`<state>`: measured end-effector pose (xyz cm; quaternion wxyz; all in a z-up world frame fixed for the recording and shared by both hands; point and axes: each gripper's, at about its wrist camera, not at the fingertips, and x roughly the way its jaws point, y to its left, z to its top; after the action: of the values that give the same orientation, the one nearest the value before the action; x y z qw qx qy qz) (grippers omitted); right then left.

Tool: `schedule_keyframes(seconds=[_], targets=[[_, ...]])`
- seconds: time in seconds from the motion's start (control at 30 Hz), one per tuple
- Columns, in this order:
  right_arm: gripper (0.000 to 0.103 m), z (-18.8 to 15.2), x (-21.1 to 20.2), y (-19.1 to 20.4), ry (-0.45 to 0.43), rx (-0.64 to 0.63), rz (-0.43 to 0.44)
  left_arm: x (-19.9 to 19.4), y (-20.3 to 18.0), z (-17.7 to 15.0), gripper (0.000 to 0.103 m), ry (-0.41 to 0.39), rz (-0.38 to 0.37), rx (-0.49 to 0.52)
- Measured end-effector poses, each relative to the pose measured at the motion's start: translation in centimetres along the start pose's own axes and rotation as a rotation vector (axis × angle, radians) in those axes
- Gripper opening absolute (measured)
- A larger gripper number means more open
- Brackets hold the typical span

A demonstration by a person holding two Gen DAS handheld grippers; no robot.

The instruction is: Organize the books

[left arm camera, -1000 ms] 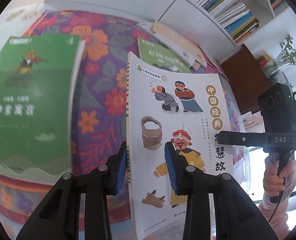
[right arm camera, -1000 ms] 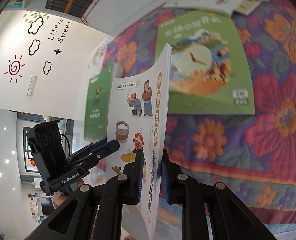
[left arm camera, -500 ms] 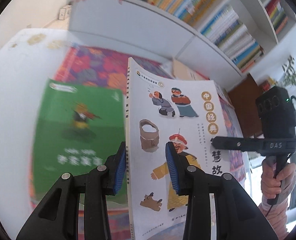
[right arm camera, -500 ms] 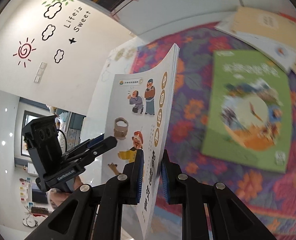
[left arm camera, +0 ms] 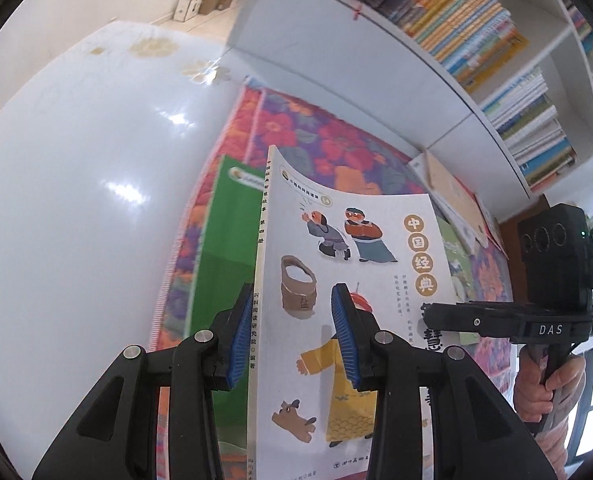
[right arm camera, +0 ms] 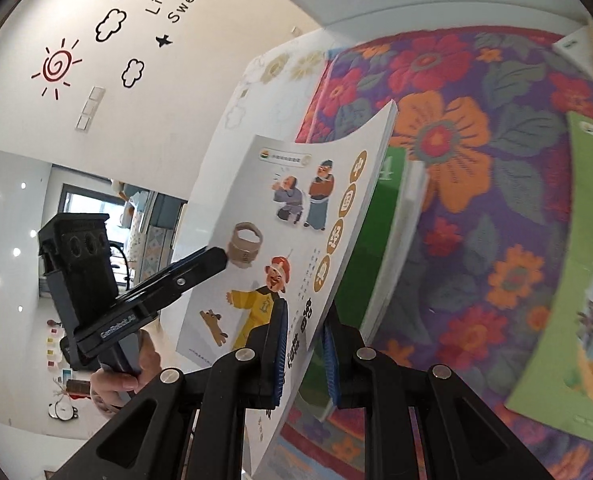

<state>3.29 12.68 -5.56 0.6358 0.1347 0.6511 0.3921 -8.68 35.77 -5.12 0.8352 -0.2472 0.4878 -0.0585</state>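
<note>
Right now my left gripper (left arm camera: 292,336) has its blue-padded jaws standing a little apart over the spine edge of the white paperback picture book with cartoon figures (left arm camera: 348,280); one pad lies on the spine side, the other on the front cover, so I read it as gripping the book. My right gripper (right arm camera: 302,354) is nearly closed, pinching the same book (right arm camera: 292,216) at its opposite, open edge, and the cover bows between the two grips. I hold the book up off the surface, cover facing both cameras. Just behind it a green-covered book (left arm camera: 228,248) lies on the purple quilt with red and orange flowers (right arm camera: 476,184), beside a glossy white tabletop (left arm camera: 76,184). Farther out, a second, pale green book (right arm camera: 576,292) rests on the quilt, and a white bookshelf packed with colourful spines (left arm camera: 496,52) stands beyond.
</note>
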Motion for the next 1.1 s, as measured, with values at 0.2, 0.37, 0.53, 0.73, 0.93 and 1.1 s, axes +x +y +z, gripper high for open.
schedule_keyframes(seconds=[0.2, 0.37, 0.53, 0.73, 0.93, 1.1], targets=[[0.017, 0.0, 1.7, -0.6, 0.025, 0.003, -0.015, 1.0, 1.3, -0.3, 0.034, 0.013, 0.027, -0.009], [0.017, 0.2, 2.7, -0.7, 0.031, 0.004, -0.042, 1.8, 1.2, -0.2, 0.034, 0.016, 0.106, 0.027], [0.018, -0.3, 3.6, -0.6, 0.041, 0.0, -0.083, 1.9, 1.1, -0.3, 0.036, 0.008, 0.133, 0.051], [0.019, -0.3, 3.9, -1.3, 0.037, 0.027, -0.075, 1.5, 1.6, -0.1, 0.038, -0.021, 0.157, 0.029], [0.022, -0.6, 3.0, -2.1, 0.025, 0.096, -0.062, 0.2, 0.8, -0.4, 0.038, -0.05, 0.199, 0.025], [0.023, -1.3, 1.1, -2.8, -0.007, 0.096, -0.103, -1.2, -0.8, -0.9, 0.038, -0.065, 0.197, 0.026]])
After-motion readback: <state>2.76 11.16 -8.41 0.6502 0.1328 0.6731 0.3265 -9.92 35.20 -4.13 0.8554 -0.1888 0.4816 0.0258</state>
